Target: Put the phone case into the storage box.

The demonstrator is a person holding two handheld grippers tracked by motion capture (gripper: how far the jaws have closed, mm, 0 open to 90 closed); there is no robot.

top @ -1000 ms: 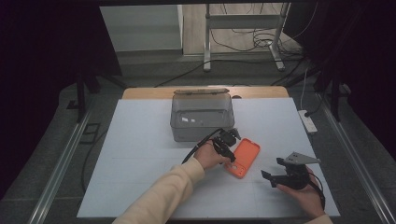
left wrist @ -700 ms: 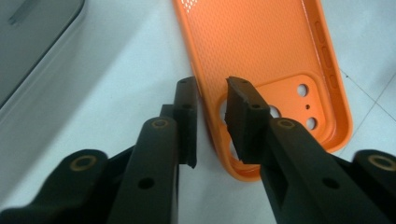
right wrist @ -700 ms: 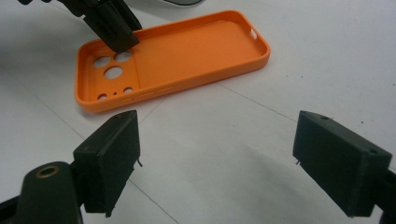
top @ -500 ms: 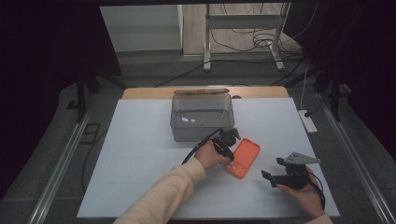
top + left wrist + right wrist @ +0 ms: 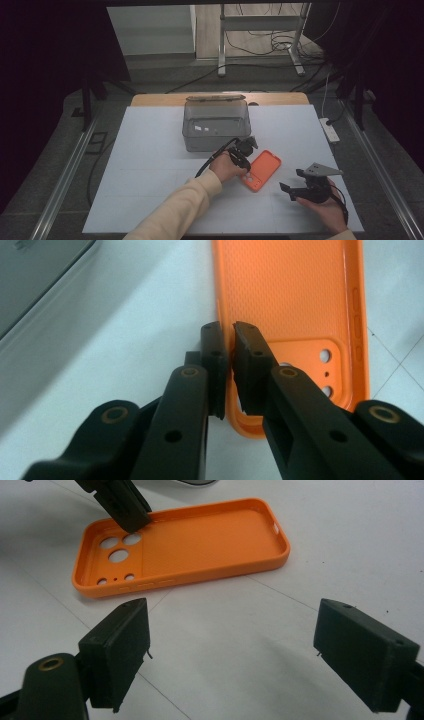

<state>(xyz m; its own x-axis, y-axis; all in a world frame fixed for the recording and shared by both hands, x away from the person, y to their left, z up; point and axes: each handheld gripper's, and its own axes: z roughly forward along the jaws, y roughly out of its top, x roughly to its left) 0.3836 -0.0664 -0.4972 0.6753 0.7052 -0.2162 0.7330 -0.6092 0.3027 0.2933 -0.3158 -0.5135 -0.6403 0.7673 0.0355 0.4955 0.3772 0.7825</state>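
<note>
Bench point(image 5: 150, 170) under white sheet across the high view; orange phone case point(image 5: 262, 170) lying open side up right of centre, just below a clear lidded box point(image 5: 216, 125). Left gripper point(image 5: 245, 159) at the case's left rim; right gripper point(image 5: 298, 189) lower right, well apart from the case. Left gripper view: fingers point(image 5: 250, 365), just closed, pinching the case's point(image 5: 295, 295) rim near the camera holes, one inside, one outside. Right gripper view: fingers point(image 5: 120, 645) spread wide over bare sheet, nothing between; case point(image 5: 200, 542) across the upper half, the other gripper's finger at upper left.
</note>
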